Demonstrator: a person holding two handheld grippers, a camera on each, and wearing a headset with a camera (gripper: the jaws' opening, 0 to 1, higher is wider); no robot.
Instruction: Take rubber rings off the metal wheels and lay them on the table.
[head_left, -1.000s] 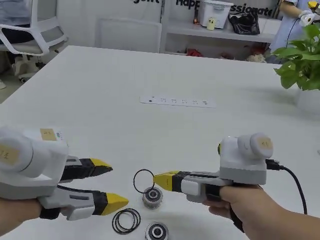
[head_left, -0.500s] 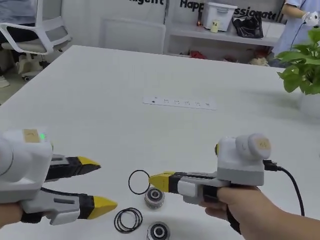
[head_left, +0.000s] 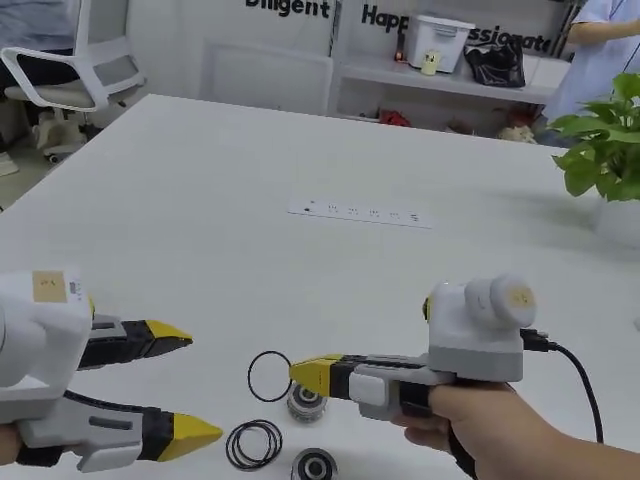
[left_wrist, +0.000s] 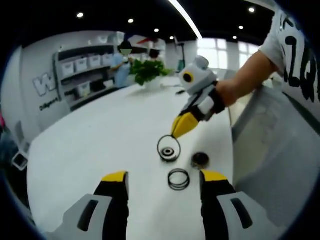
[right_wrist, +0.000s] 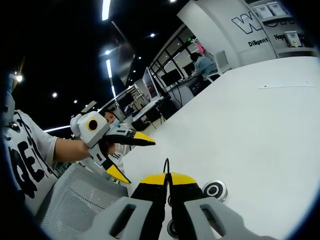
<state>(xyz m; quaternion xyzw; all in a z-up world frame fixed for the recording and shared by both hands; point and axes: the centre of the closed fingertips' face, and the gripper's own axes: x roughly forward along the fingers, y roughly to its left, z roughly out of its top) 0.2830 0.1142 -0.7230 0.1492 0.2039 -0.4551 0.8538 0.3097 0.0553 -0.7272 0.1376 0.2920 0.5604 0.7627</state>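
Rubber rings (head_left: 253, 443) lie stacked on the table (head_left: 300, 150) just ahead of our left gripper (head_left: 205, 386). Its jaws stand spread and hold nothing; we judge it hovers there ready to steady a wheel. Just beyond that pile, one more ring (head_left: 250, 377) hangs upright from the tips of our right gripper (head_left: 297, 372), whose jaws are pressed together on its rim (a tight pinch, we reckon, because so thin a band would slip from a loose one). Directly under those tips sits a metal wheel (head_left: 306, 400). The ring looks clear of it, so we take that wheel as stripped. A second wheel (head_left: 315, 464) rests below the right jaws, nearer us. Next, we think, the ring belongs on the pile, which sits between the two sets of jaws where either can reach.
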